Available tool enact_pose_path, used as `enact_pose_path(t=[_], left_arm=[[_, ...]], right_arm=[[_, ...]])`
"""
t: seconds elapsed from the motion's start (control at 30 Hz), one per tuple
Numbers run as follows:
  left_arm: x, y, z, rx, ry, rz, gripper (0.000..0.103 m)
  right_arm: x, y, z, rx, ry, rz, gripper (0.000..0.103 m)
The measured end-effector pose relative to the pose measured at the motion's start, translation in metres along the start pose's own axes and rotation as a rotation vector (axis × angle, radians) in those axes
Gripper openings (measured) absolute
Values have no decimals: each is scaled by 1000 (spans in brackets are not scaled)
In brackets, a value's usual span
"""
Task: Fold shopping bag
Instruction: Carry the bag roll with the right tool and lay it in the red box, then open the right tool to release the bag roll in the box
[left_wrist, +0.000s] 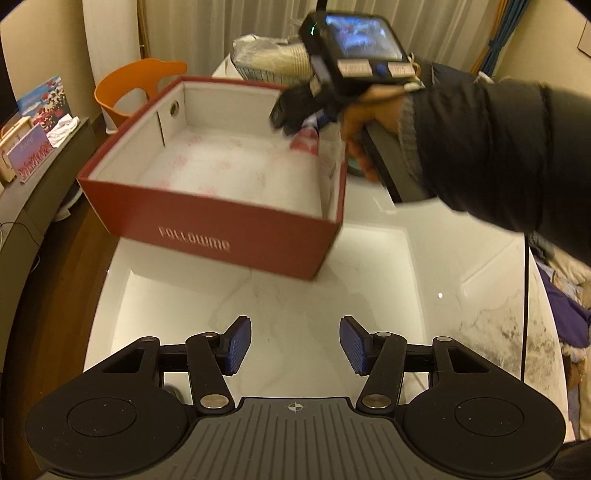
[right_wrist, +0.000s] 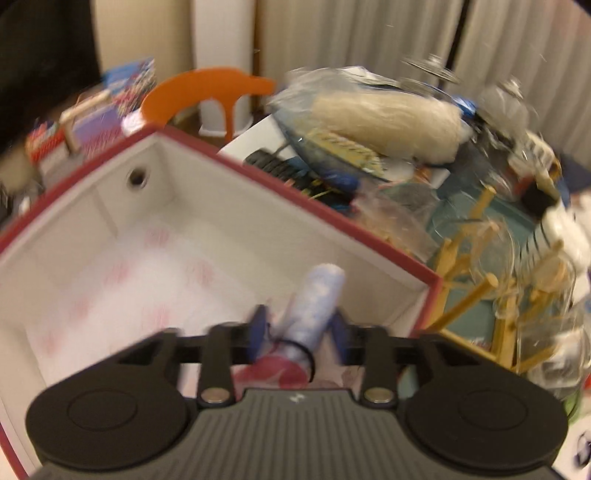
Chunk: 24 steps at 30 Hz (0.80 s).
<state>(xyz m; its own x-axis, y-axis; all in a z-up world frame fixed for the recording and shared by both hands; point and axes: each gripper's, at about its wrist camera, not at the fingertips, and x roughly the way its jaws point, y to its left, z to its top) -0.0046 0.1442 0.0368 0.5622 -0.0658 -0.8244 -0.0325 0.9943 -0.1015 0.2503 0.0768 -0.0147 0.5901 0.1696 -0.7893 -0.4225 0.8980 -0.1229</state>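
Right wrist view: right gripper (right_wrist: 300, 332) w/ jaws apart around rolled bag (right_wrist: 314, 310) over box (right_wrist: 332, 221). Bag looks light, soft; take mid-roll. Left gripper (left_wrist: 295, 347) open, empty.

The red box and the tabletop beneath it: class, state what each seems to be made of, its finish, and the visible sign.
Red box: probably stiff cardboard, matt red outside with a pale lining; straight folded walls, printed lettering, a metal-looking eyelet in one wall.
Tabletop: looks like polished marble or a marble-look slab; white with grey veins, glossy enough to mirror lights. Real stone or imitation cannot be told.
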Motion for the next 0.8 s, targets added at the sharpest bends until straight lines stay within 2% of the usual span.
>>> enact_pose_path(t=[0.13, 0.2, 0.3, 0.37, 0.57, 0.8], left_arm=[[-13, 14, 21, -14, -69, 54, 55], [-16, 23, 34, -19, -100, 88, 55], [-11, 36, 55, -9, -127, 163, 55], [-3, 43, 68, 1, -128, 198, 55], [26, 48, 96, 42, -109, 220, 55], [53, 42, 96, 68, -54, 197, 54]], right_arm=[[-42, -10, -9, 91, -124, 25, 76], [-65, -12, -16, 104, -164, 34, 78], [-94, -10, -28, 122, -153, 61, 80], [-112, -6, -32, 142, -142, 92, 87], [-137, 6, -43, 181, -106, 89, 92], [-142, 16, -52, 187, -74, 77, 94]])
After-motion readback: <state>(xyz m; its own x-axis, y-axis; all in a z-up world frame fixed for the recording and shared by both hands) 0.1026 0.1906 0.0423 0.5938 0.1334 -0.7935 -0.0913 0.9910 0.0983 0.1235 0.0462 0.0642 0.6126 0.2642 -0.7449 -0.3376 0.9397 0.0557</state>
